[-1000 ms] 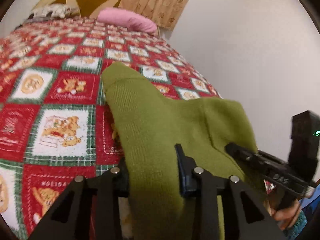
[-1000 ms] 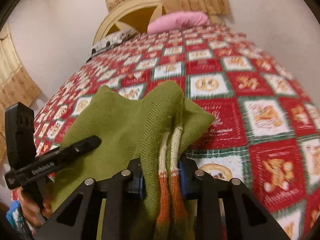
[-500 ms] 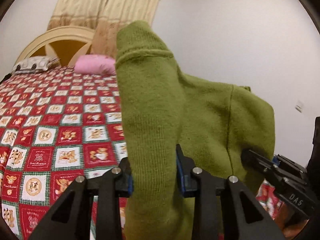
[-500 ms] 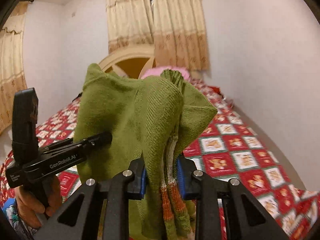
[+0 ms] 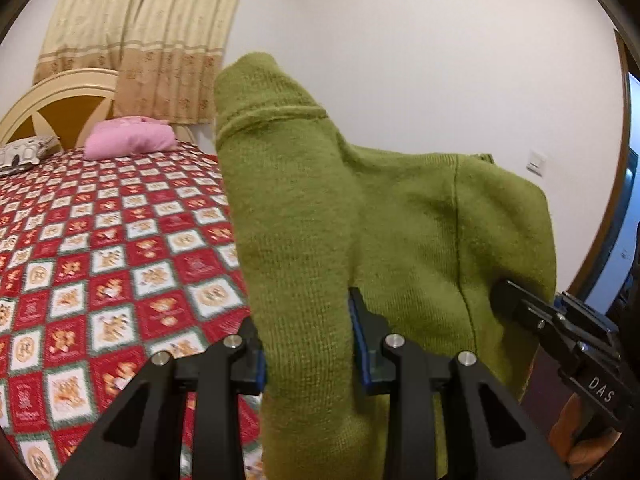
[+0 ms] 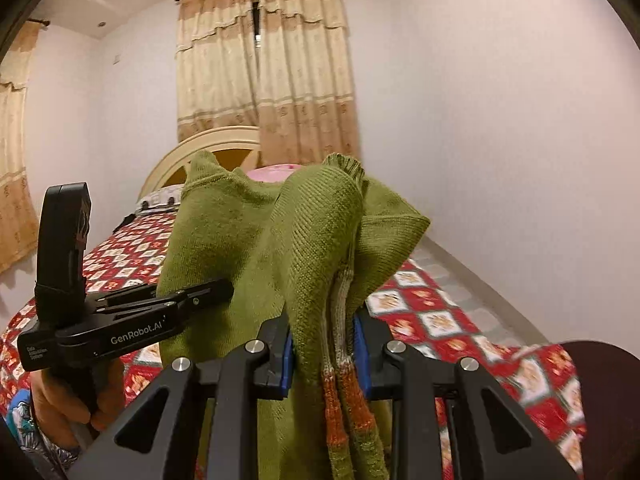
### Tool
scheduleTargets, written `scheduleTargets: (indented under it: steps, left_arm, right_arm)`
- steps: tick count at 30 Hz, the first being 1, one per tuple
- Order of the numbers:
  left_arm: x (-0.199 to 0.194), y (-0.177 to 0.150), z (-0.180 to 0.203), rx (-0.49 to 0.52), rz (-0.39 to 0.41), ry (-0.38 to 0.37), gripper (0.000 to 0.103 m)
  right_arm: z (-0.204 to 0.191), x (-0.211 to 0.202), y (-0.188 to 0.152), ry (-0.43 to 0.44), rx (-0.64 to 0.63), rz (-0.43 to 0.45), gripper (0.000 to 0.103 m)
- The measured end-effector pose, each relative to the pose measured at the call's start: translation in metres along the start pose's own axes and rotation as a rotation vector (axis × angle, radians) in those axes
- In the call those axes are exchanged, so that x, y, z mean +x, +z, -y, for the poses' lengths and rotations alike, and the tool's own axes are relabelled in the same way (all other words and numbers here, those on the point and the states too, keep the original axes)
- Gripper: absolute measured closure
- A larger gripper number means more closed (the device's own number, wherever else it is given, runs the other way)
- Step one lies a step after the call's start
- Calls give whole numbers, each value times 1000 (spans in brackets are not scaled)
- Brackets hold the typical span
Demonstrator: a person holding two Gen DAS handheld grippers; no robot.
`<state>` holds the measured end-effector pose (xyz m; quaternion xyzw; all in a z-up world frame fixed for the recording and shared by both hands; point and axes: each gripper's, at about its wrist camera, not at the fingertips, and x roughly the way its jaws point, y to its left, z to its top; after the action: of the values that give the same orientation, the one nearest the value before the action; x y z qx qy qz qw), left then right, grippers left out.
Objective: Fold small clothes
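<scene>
A small green knitted sweater (image 5: pixel 400 220) hangs in the air above the bed, held up between both grippers. My left gripper (image 5: pixel 308 340) is shut on a green fold of it, and one sleeve stands up above the jaws. My right gripper (image 6: pixel 324 344) is shut on a bunched edge of the green sweater (image 6: pixel 280 248) where cream and orange stripes show. In the left wrist view the right gripper (image 5: pixel 560 332) grips the sweater's far side. The right wrist view shows the left gripper (image 6: pixel 168 312) at left, a hand around its handle.
Below lies a bed with a red, green and white checked quilt (image 5: pixel 100 240). A pink pillow (image 5: pixel 132 142) and a patterned pillow (image 5: pixel 24 152) lie by the cream headboard (image 6: pixel 216 144). Beige curtains (image 6: pixel 272 72) hang behind. A white wall (image 6: pixel 500 140) runs along the bed's right side.
Both grippers have lifted the sweater off the quilt and up into the air. The views now look level across the room, and the sweater hangs spread between the two grips.
</scene>
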<state>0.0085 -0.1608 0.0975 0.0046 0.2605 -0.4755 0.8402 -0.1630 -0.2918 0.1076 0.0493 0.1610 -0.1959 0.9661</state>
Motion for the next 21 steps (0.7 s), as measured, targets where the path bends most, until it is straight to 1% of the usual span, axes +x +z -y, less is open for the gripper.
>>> scheduleTargets:
  steps: [3,5,9,12,15,18,21]
  left_arm:
    - [3,-7,14,10,-23,-11,70]
    - [2,-12,24,19,-30,-8,70]
    - [4,-16,33,53,-44,23,70]
    - [14,-17,34,61,-62,57,70]
    - [26,-20,32,60,-82,83,70]
    - [48,-22,26,56,-117,106,70]
    - [65,-26,25,58,-145,122,70]
  right_arm:
    - [7,-16,-7,-36,-13,0,78]
    - [10,-22,-11,-43,-14,0,78]
    - [14,-29,-19,-48,-21,1,78]
    - [24,-22,-23,-46,4,-16,78]
    - [28,-3,-26,-45,11,-30,78]
    - [34,21,-31,-46,16,-62,78]
    - [40,40,-37,-67,7,-87,78]
